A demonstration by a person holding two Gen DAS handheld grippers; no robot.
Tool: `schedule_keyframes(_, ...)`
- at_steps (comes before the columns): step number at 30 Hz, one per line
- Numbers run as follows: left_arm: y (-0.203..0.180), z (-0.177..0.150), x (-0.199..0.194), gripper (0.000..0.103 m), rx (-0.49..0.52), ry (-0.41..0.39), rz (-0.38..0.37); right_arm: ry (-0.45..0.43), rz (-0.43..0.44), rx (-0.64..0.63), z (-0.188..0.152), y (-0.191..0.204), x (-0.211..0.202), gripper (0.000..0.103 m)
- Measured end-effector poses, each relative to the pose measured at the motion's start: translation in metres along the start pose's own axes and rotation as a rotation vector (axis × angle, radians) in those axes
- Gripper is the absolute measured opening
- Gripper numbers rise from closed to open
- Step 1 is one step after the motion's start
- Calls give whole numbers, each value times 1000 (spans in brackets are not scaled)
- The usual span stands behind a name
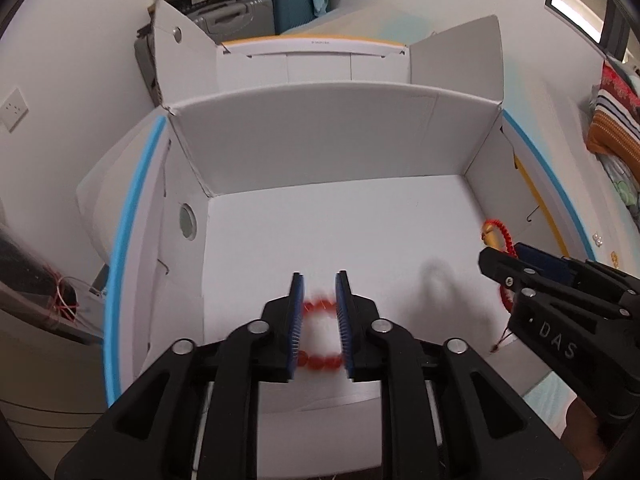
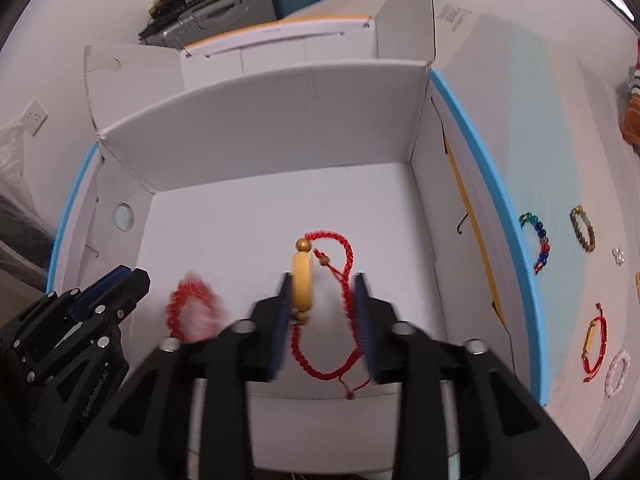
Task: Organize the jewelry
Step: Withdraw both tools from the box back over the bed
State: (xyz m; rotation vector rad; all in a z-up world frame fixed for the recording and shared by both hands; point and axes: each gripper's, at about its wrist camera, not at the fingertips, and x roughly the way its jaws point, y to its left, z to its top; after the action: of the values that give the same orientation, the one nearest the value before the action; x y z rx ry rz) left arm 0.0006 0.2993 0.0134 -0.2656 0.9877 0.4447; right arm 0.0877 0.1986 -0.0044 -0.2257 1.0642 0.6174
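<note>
Left wrist view: your left gripper [image 1: 319, 312] hangs over the white box [image 1: 320, 144] with its jaws parted, and the blurred red bead bracelet [image 1: 320, 360] lies between them, contact not discernible. Right wrist view: your right gripper [image 2: 324, 320] also stands with jaws apart above the box floor, the red cord bracelet [image 2: 320, 304] with its wooden tube looped between the pads; further bracelets [image 2: 538, 242] lie outside on the pale blue surface [image 2: 560, 160].
</note>
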Motion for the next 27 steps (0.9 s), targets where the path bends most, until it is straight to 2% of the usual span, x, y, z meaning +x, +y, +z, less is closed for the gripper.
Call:
schedule_keyframes(1, 0, -1, -5, 30, -2, -12, 0, -13, -2, -2, 0, -1, -4, 46)
schedule_keyframes(3, -1, -2, -13, 45, -2, -36, 5, -49, -7, -5, -1, -2, -16, 59)
schedule_keyframes(5, -3, -3, -22, 56, 1, -62, 11, -81, -8, -9, -3, -3, -28, 66)
schedule_keyframes(10, -9, -4, -42, 74, -1, -123, 37, -137, -35, 10, -4, -16, -52, 73)
schedule_keyframes(12, -13, -4, -50, 81, 1, -148, 37, -155, -44, 28, -7, -26, -61, 80)
schedule_keyframes(21, -60, -4, -75, 97, 44, -218, 2, -226, -101, 89, -30, -79, -107, 88)
schedule_keyframes(27, -103, -9, -82, 97, 107, -235, -34, -286, -161, 148, -52, -128, -142, 94)
